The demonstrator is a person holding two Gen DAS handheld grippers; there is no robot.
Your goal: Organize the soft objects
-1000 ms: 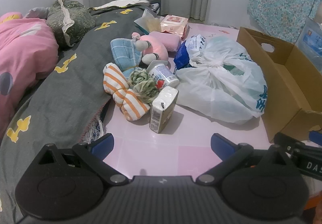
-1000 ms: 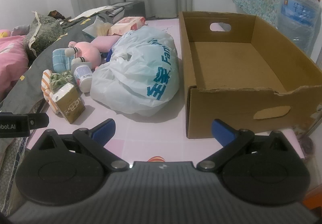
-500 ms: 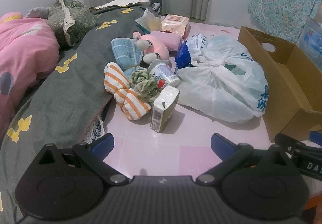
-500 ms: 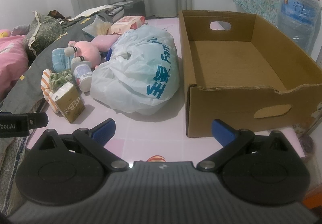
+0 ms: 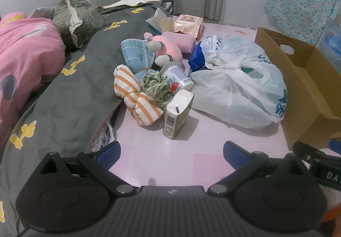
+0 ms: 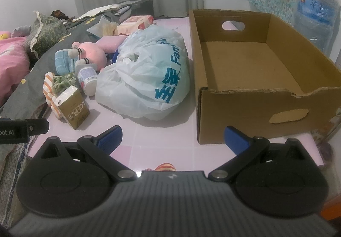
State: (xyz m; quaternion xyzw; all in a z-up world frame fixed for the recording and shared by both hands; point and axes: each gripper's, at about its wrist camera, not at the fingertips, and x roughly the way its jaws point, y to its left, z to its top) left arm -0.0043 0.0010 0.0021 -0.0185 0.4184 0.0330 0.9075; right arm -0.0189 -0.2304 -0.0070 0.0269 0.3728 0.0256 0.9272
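A pile lies on the pink surface: an orange-striped cloth bundle (image 5: 138,98), a green cloth ball (image 5: 156,87), a blue checked cloth (image 5: 134,54), a pink plush toy (image 5: 168,49), a pink pad (image 5: 181,39) and a tied white plastic bag (image 5: 236,87). An open cardboard box (image 6: 251,62) stands empty to the right of the bag (image 6: 149,75). My left gripper (image 5: 171,152) hangs open, short of a drink carton (image 5: 178,113). Also open, my right gripper (image 6: 172,139) sits in front of the gap between bag and box. Neither holds anything.
A yoghurt cup (image 5: 177,76) lies among the cloths. A wet-wipes pack (image 5: 188,25) lies at the back. A dark blanket (image 5: 70,92) and pink bedding (image 5: 23,53) cover the left side. A water jug (image 6: 315,13) stands right of the box.
Both views have shifted only slightly; the left gripper has crept a little closer to the pile. Both grippers stay open.
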